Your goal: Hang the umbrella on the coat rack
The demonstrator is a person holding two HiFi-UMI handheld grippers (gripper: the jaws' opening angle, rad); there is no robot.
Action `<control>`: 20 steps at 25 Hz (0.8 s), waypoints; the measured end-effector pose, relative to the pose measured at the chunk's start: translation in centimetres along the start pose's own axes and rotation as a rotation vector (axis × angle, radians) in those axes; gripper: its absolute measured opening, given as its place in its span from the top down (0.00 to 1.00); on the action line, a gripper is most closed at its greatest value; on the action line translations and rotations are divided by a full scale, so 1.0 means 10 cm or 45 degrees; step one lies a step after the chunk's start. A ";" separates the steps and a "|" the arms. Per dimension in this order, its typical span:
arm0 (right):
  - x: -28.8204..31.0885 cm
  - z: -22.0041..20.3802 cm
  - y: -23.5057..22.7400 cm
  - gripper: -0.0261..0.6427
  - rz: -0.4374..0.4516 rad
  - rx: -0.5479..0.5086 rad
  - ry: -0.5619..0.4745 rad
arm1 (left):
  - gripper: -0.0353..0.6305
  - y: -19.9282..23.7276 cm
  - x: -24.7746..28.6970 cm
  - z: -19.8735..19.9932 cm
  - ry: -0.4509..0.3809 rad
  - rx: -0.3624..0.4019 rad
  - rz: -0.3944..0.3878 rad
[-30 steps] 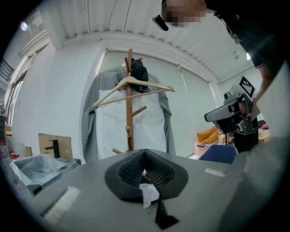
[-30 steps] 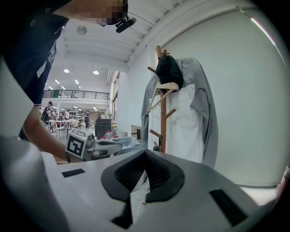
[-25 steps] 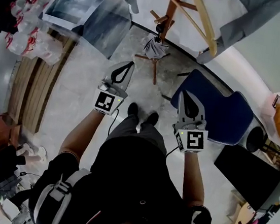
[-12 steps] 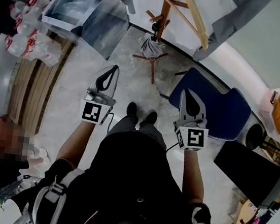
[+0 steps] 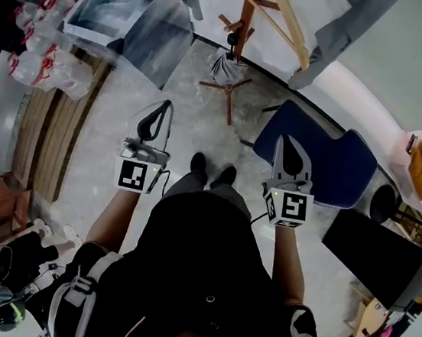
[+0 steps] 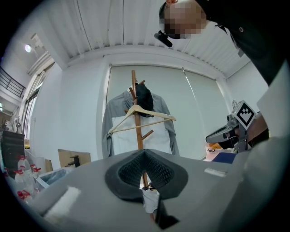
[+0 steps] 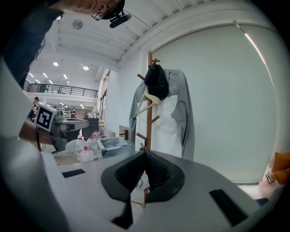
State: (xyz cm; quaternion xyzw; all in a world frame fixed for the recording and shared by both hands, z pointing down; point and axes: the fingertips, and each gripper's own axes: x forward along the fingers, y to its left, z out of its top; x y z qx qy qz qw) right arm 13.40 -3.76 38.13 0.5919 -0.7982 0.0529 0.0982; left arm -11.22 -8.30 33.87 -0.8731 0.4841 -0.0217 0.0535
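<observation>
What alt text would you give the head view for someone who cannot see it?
Seen from above, a person in black holds two empty, shut grippers, the left gripper and right gripper, toward a wooden coat rack. A folded grey umbrella hangs low on the rack, and a blue chair stands at the right.

A black short-sleeved top, grey trousers and black shoes are worn by the person, with grey-trimmed straps seen at one shoulder. The left gripper and right gripper are cased in grey and lined with ribbed black pads. Each is fitted with a black-and-white marker cube.
</observation>
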 end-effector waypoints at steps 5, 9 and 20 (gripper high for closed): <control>-0.05 0.00 -0.02 0.96 -0.009 -0.008 0.012 | 0.95 -0.05 -0.06 0.03 0.000 0.010 -0.001; -0.06 0.04 -0.03 0.96 -0.008 -0.016 0.016 | 0.95 -0.09 -0.07 0.05 0.003 0.007 -0.007; -0.01 0.05 -0.07 0.96 -0.017 -0.031 0.026 | 0.95 -0.08 -0.03 0.03 0.009 -0.006 -0.004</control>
